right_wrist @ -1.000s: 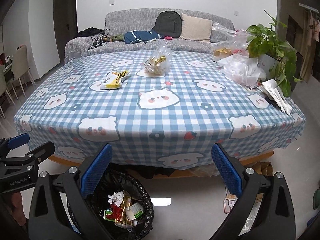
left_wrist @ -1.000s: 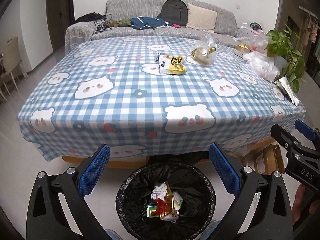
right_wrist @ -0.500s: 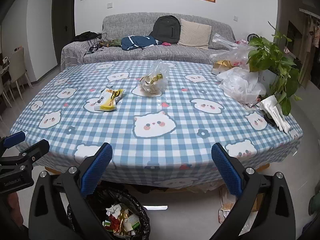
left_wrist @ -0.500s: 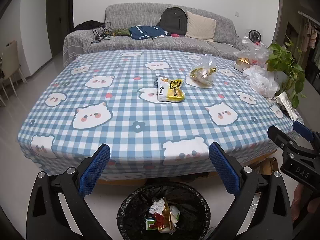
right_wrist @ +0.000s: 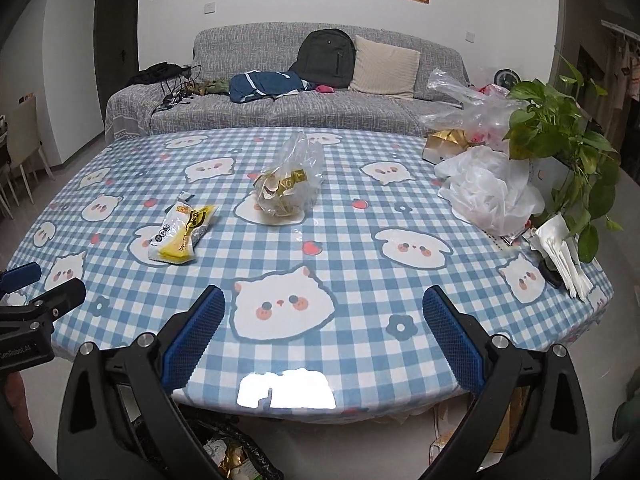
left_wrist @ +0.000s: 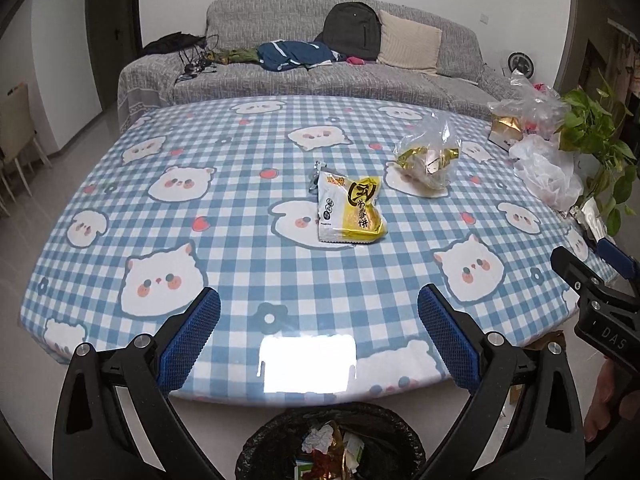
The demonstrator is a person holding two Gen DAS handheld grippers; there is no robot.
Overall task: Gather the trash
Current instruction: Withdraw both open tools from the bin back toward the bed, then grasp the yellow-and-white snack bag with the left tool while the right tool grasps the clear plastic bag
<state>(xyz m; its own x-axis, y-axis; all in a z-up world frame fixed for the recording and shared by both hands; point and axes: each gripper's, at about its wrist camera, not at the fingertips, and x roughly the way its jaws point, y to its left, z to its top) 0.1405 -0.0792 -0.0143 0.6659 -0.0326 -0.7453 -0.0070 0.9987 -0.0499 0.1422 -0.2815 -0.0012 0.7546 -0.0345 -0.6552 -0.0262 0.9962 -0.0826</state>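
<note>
A yellow and white snack wrapper (left_wrist: 351, 211) lies mid-table on the blue checked cloth (left_wrist: 240, 240); it also shows in the right wrist view (right_wrist: 182, 233). A crumpled clear bag with gold wrappers (left_wrist: 430, 159) lies beyond it to the right, also in the right wrist view (right_wrist: 290, 186). A black-lined bin (left_wrist: 332, 444) holding trash stands on the floor below the near table edge. My left gripper (left_wrist: 318, 332) is open and empty above the near edge. My right gripper (right_wrist: 324, 332) is open and empty too, to the right of the left one.
White and clear plastic bags (right_wrist: 486, 190), a gold box (right_wrist: 446, 144), a potted plant (right_wrist: 560, 148) and white napkins (right_wrist: 564, 258) crowd the table's right side. A grey sofa (right_wrist: 320, 92) with a backpack stands behind. A cardboard box (right_wrist: 504, 432) lies on the floor.
Both grippers have risen and moved forward from over the bin to above the table's near edge. Both stayed open and empty.
</note>
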